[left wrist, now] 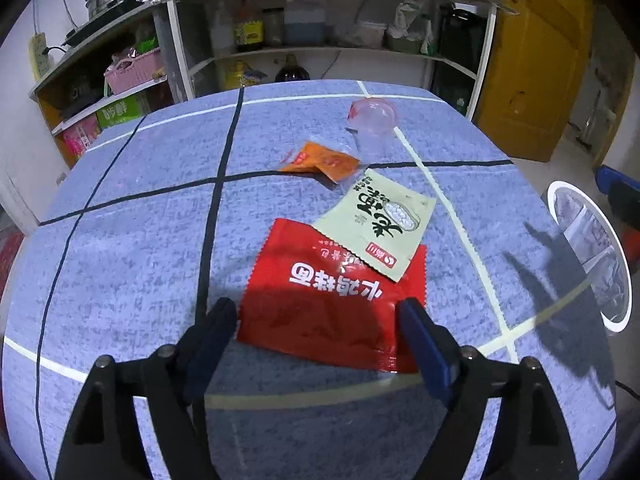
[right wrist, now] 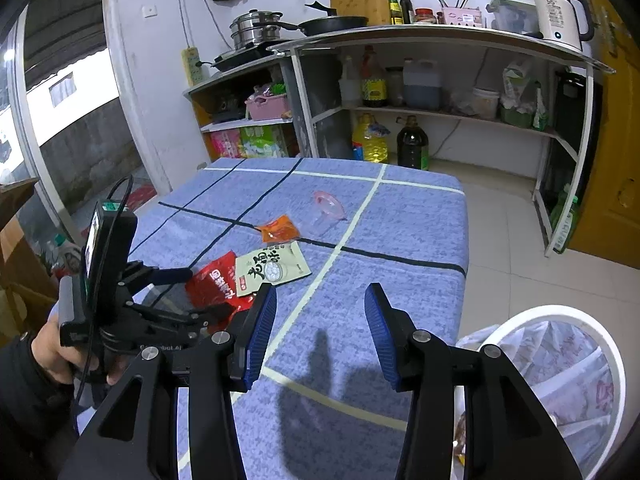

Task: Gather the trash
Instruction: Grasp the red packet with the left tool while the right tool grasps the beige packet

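Reviewing the left wrist view, I find the left gripper (left wrist: 316,320) spread wide, one finger on each side of the near edge of the red wrapper (left wrist: 332,296). I cannot tell whether the fingertips touch the foil.

Risks, as I judge them:
- The red wrapper lies flat on the tabletop (left wrist: 120,260); closing could slide the fingers over it or bunch the cloth instead of catching the foil.
- The green packet (left wrist: 380,224) overlaps the red wrapper's far corner, so lifting one may drag or flip the other.
- The orange sachet (left wrist: 320,160) and the clear plastic cup (left wrist: 372,120) lie farther back, near each other; the cup lies on its side and could roll if nudged.

The right gripper (right wrist: 320,332) is also spread and holds nothing, hovering over bare cloth, well apart from the litter. The white-rimmed bin (right wrist: 616,360) sits off the tabletop's right edge, just beside that gripper, lined with a bag. No piece is gripped yet.
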### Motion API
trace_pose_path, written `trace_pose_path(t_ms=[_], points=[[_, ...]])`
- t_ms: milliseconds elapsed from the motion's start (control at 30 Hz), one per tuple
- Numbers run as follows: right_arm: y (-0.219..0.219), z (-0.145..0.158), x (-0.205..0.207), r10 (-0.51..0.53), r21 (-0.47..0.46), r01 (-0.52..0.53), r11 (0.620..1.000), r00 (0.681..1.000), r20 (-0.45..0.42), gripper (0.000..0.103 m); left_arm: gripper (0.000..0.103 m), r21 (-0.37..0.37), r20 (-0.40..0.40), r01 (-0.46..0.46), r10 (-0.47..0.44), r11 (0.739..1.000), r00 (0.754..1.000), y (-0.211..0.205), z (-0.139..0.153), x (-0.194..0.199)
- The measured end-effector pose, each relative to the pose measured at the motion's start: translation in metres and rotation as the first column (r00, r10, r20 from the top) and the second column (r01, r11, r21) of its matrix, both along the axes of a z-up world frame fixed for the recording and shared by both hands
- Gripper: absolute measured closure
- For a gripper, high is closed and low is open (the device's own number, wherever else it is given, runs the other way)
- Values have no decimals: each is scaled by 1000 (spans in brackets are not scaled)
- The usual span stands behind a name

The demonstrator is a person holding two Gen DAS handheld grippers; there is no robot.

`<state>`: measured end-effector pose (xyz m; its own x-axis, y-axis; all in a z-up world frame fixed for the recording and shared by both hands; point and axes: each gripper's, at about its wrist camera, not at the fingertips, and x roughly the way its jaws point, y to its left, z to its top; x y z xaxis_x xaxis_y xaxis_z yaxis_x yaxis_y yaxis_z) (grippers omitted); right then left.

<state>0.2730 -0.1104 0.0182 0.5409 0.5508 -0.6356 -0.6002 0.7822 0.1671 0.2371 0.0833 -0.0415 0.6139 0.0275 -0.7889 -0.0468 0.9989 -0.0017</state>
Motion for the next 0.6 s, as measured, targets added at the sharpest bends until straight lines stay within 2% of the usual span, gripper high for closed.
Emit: trace_pose_path(t_ms=[33,67,133,167,233,400,600], points=[[0,0,0,1,0,-1,1000,1000,1,56,41,4,8,6,-6,1000,1000,-1,1,-2],[0,1,-1,1,1,-1,1000,1000,2,56,48,4,16,18,-18,1000,1000,-5,3,-4],[1,2,-1,2,2,-2,1000,1000,1,56,83,12,25,43,-43,999,999,-13,5,-7],[4,2,-1,5,2,-5,1000,1000,2,56,89,9,28,56,-56,998,998,-17,5,-9],[8,4,0,13,3,-13,1000,1000,1,56,94,15,28,50,-51,999,998,-20,6,-10],[29,1,4,56,-16,-56,998,998,-17,56,99,-63,37,30,-28,998,999,-5,8,-15],[58,-13,17,87,-68,-91,994,995,-51,56,101,-89,88,2,6,996,996,16,20,-35]])
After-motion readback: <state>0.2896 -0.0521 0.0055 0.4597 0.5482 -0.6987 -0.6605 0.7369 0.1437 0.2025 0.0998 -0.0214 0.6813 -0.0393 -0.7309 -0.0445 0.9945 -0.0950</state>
